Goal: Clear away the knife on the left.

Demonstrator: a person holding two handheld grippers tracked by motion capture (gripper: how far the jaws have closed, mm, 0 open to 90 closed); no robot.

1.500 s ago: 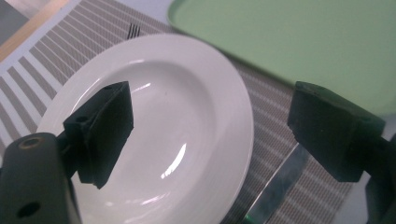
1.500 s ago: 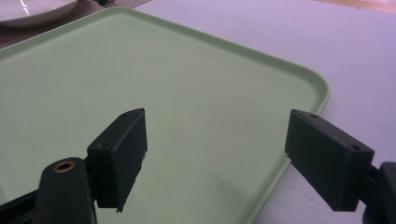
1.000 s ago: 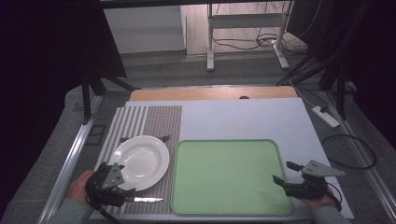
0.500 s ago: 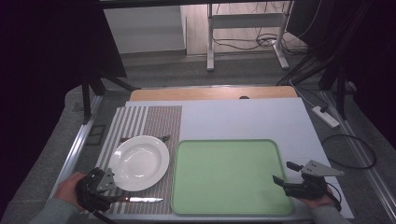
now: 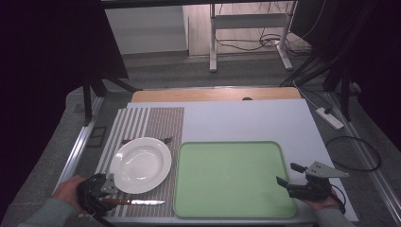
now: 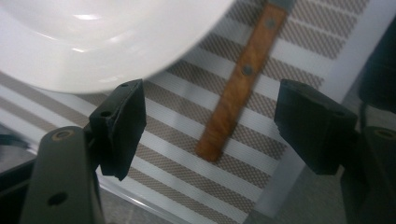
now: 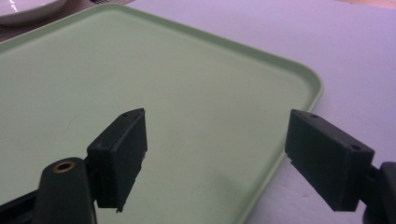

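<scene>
No text, label, brand, number or sign can be read anywhere in these pictures.

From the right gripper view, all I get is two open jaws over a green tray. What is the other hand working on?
Observer: The left gripper is at the near left corner of the striped placemat, by the handle end of a knife.
Operator: Is the knife gripped?
Observer: No. In the left gripper view the wooden handle lies flat on the mat between the jaws, and neither pad touches it. The jaws have just been closing a little.
Operator: Anything close to the knife?
Observer: A white plate sits on the mat just beyond it; its rim curves near the left gripper's jaw.
Operator: And the tray?
Observer: The green tray has nothing on it.
</scene>
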